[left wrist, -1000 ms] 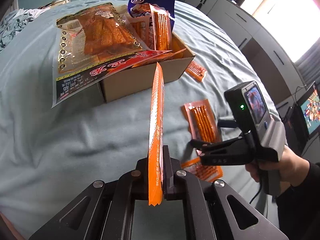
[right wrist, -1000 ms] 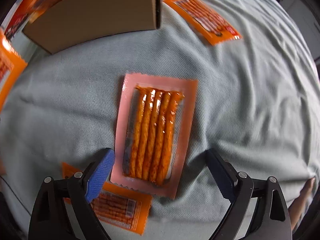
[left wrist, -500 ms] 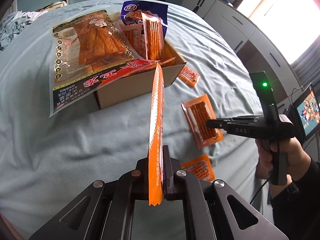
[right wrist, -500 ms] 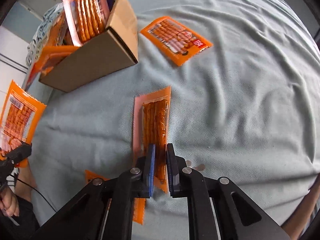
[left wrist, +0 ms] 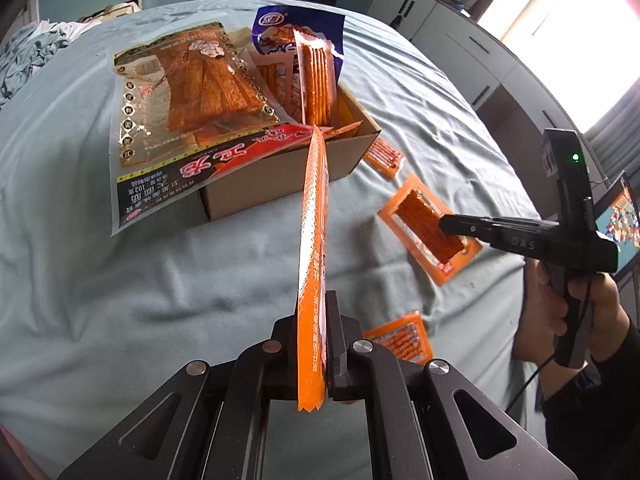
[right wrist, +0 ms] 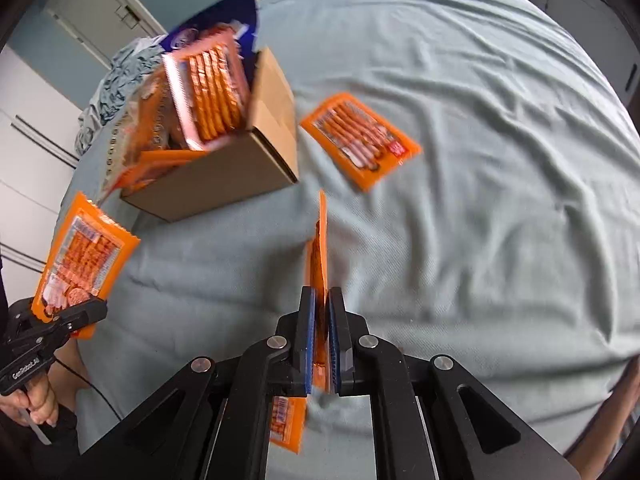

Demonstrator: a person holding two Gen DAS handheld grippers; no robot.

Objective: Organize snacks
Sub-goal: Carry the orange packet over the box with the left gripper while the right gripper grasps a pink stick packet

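Left wrist view
- Left gripper point(left wrist: 312, 344): fingers closed on the lower end of a flat orange snack packet point(left wrist: 314, 248), held edge-on and pointing at the box. Same grip as a second ago.
- Target: open brown cardboard box point(left wrist: 280, 172) on the pale blue-green bedsheet point(left wrist: 120, 280), already stuffed with snacks.
- Box contents: large clear-and-red strip-snack bag point(left wrist: 188, 112) draped over the near-left rim; blue bag point(left wrist: 300, 28) and a pink-edged stick packet point(left wrist: 318, 80) standing upright.
- Right gripper point(left wrist: 446, 226): closed on the orange packet of sticks point(left wrist: 424, 232). Change: a second ago it stood open over this packet lying flat; the packet now appears lifted clear of the sheet.
- Loose items: small orange packet beside the box point(left wrist: 384, 156); another orange packet near the left gripper point(left wrist: 400, 340).

Right wrist view
- Right gripper point(right wrist: 320, 344): blue-padded fingers nearly shut, pinching the stick packet point(right wrist: 318, 256) edge-on.
- Left hand's load: printed orange packet point(right wrist: 80, 256) hanging at the left, short of the box point(right wrist: 224, 176).
- Still on the sheet: orange packet right of the box point(right wrist: 360, 140); another below the fingers point(right wrist: 286, 420).

Assessment
- Meaning: both hands loaded; likely two deliveries next, two packets left after.
- Obstruction: box is crowded; the draped bag covers much of the opening, and the upright packets leave a narrow gap at the right side.
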